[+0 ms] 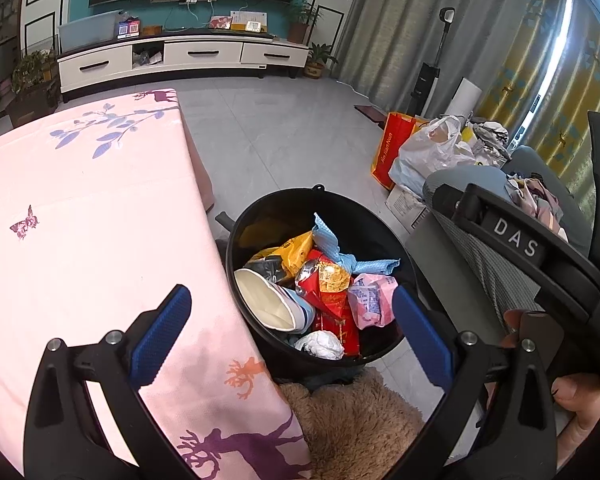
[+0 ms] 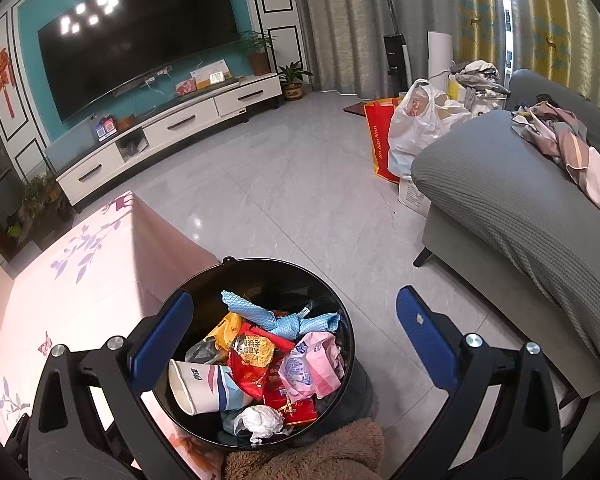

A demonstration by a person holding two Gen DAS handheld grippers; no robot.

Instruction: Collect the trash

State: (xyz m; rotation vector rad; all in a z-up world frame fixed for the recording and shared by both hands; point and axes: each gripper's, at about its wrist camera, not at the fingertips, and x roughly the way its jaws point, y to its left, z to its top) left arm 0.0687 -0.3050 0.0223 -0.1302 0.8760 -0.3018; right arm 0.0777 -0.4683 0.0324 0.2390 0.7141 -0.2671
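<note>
the black bin point(image 1: 380, 236) stands on the grey tiles right against the corner of the pink-clothed table point(image 1: 80, 240), and everything else reads off it; it is round, glossy and dark inside, with a small tab on its far rim, and it is heaped well up with rubbish; a white paper cup point(image 1: 274, 306) lies on its side against the wall nearest the table, mouth open toward us; a red foil wrapper point(image 1: 334, 304) sprawls across the middle of the bin; a crumpled pink packet point(image 1: 370, 300) sits on the sofa side of it; a twisted blue cloth point(image 1: 340, 252) lies over the far part of the heap, with a yellow wrapper point(image 1: 296, 252) beside it; a balled white tissue point(image 1: 320, 344) rests at the near rim; the left gripper point(image 1: 292, 330) hangs over the bin's near edge, tongs spread wide and holding nothing; the right gripper point(image 2: 292, 336) hovers straight above the bin, likewise spread and empty; a grey sofa point(image 2: 520, 208) stands on the bin's other side from the table.
</note>
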